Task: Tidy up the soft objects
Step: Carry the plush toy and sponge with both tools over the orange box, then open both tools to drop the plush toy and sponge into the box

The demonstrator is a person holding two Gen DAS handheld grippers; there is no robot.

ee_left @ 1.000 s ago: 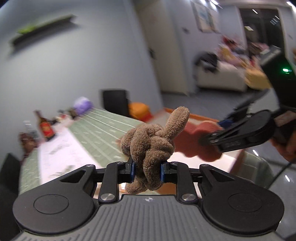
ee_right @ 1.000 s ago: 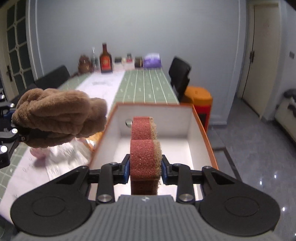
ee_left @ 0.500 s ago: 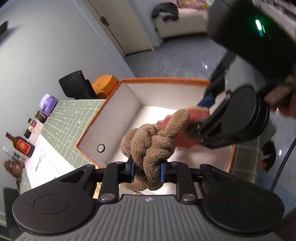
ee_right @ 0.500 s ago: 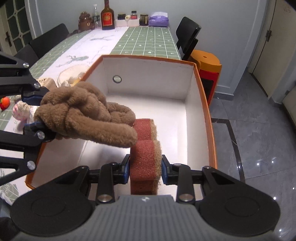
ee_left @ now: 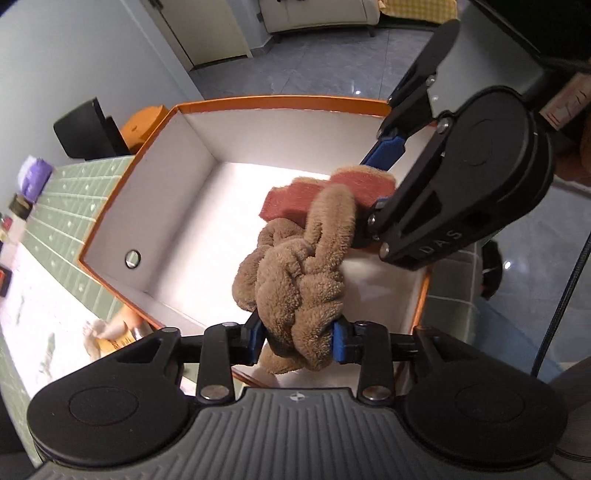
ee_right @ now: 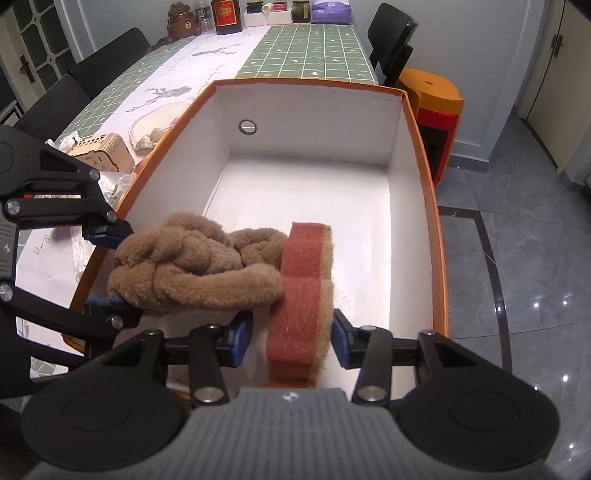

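Note:
My left gripper [ee_left: 297, 341] is shut on a knotted brown plush [ee_left: 299, 273] and holds it over the near end of the orange-rimmed white box [ee_left: 173, 192]. In the right wrist view the plush [ee_right: 192, 269] rests against a red-and-tan sponge [ee_right: 299, 295]. My right gripper [ee_right: 290, 338] has its jaws spread wider than the sponge, with a gap on the left side, so it is open. In the left wrist view the sponge [ee_left: 291, 199] lies behind the plush, between the right gripper's fingers [ee_left: 386, 147].
The box [ee_right: 421, 155] stands at the end of a green-checked table [ee_right: 314, 48]. A wooden box [ee_right: 101, 151] and a pale cloth [ee_right: 155, 125] lie left of it. Bottles and jars [ee_right: 225, 14] stand at the far end. An orange bin [ee_right: 436, 107] is beside the table.
Both grippers have dropped lower into the box. The right gripper's jaws have spread apart from the sponge. The plush now presses against the sponge.

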